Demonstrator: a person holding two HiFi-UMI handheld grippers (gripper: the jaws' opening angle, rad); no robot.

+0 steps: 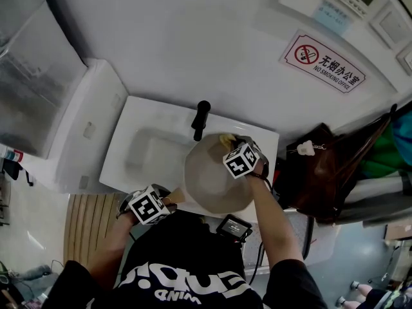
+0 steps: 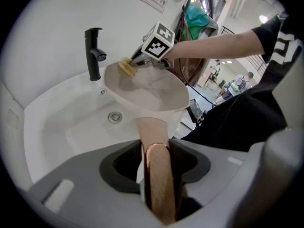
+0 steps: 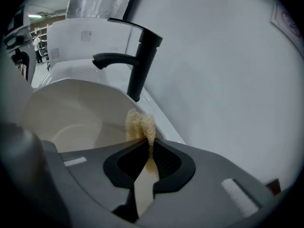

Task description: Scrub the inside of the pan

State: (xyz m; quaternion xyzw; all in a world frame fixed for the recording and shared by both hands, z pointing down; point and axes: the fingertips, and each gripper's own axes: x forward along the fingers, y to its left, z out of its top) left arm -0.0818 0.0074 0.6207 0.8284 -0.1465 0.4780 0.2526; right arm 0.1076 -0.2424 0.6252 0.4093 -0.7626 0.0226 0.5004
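A cream pan [image 1: 209,179] is held over the white sink [image 1: 148,153], tilted with its open side up. My left gripper [image 2: 156,151] is shut on the pan's wooden handle [image 2: 156,175], which runs straight out between its jaws. My right gripper [image 3: 145,148] is shut on a yellow scrubber [image 3: 140,125] whose frayed end sticks out past the fingertips. The scrubber [image 2: 127,66] rests on the inside of the pan [image 2: 152,91] at its far rim, close to the black faucet [image 2: 94,53]. In the head view the right gripper [image 1: 226,141] is over the pan's far edge.
The black faucet [image 1: 201,119] stands right behind the pan. The sink's drain [image 2: 114,117] lies below it. A brown bag [image 1: 322,172] hangs at the right, and a black device [image 1: 233,227] sits on the counter's front edge. A white wall backs the sink.
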